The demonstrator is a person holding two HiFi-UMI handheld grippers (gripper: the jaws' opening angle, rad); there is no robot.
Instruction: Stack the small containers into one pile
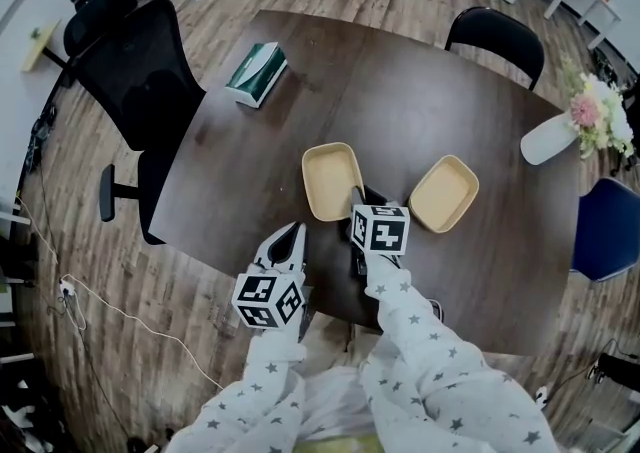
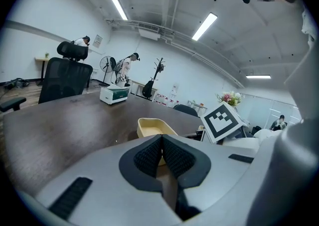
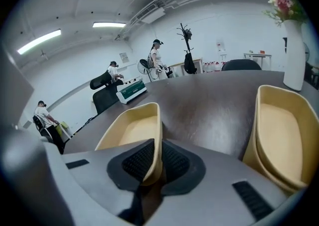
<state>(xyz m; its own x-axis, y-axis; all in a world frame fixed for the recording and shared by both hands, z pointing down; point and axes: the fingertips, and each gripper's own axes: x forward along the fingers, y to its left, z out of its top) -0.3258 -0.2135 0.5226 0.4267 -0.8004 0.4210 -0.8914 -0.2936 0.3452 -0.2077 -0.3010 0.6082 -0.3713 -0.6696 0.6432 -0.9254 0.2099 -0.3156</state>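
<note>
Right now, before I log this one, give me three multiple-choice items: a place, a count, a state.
1. Where is the tissue box? A) table's far left B) its near edge C) its right end
2. How many containers? A) one B) two C) four
3. The right gripper is: A) wide open B) shut on a container wall C) shut, empty
Answers: 1 A, it lies by the far-left edge. 2 B, left container and right container. 3 B, the left container's wall is pinched between its pads.

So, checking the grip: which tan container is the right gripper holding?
The left container, its side wall pinched in the right gripper; the other container sits untouched further right.
</note>
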